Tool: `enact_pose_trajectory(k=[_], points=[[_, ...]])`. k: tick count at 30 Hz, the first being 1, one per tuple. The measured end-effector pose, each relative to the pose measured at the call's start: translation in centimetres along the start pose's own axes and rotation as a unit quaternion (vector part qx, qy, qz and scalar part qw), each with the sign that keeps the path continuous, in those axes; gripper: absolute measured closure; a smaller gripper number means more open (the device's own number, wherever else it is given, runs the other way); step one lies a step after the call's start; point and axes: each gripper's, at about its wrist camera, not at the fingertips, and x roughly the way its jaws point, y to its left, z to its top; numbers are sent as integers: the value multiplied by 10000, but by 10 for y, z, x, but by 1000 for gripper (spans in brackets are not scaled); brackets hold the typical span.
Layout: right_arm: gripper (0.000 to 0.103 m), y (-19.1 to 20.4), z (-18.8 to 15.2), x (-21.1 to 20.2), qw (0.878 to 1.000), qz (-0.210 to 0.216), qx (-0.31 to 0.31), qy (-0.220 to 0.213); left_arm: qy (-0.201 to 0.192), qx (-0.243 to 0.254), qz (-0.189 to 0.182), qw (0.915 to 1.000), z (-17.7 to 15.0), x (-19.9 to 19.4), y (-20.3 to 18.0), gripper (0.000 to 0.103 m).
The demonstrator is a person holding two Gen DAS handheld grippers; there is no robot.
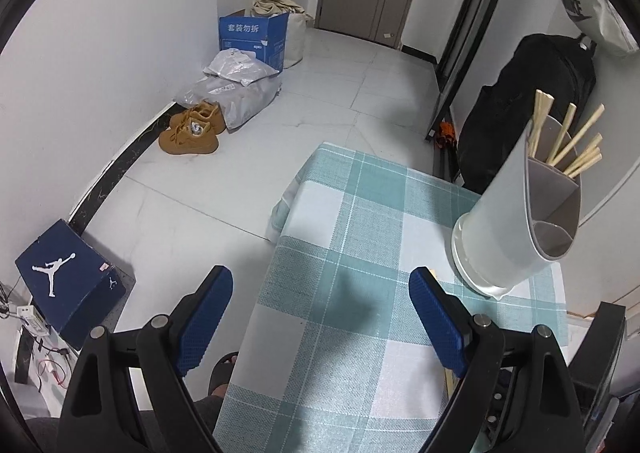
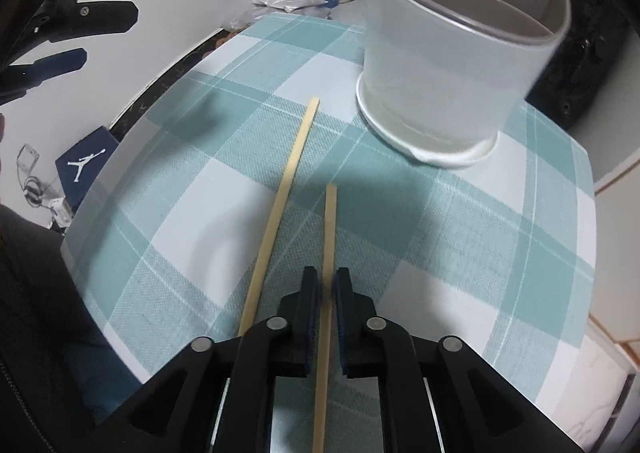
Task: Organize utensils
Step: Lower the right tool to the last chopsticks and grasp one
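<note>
Over checked tablecloth (image 2: 460,233), one chopstick (image 2: 329,237) lies between right fingers (image 2: 310,293).

My table, laid with a teal-and-white checked cloth (image 2: 460,237).
On it I see a frosted white utensil holder (image 2: 448,65) standing near the far edge and a loose wooden chopstick (image 2: 280,205) lying flat just beside it.

A home: shoes (image 1: 190,129), parcels (image 1: 236,87), checked tablecloth (image 1: 352,253).
</note>
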Motion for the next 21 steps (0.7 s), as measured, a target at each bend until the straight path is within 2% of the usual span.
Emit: enact_pose_trajectory(k=[5,12,13,15,21], points=[[85,3,22,11,10000,36,-6,-36,64,-72,58,9999,0,6,7,16],[85,5,37,18,10000,65,22,-72,141,-98,149,9997,1,12,10,16],[86,3,37,18,9999,111,57,-73,162,-110,153,9997,1,13,10,16],[98,2,36,17,9998,195,24,-87,211,-103,143,9996,0,16,9,16],[98,-8,31,11,9977,485,388,-287,370,64,176,9991,-3,25,-5,16]])
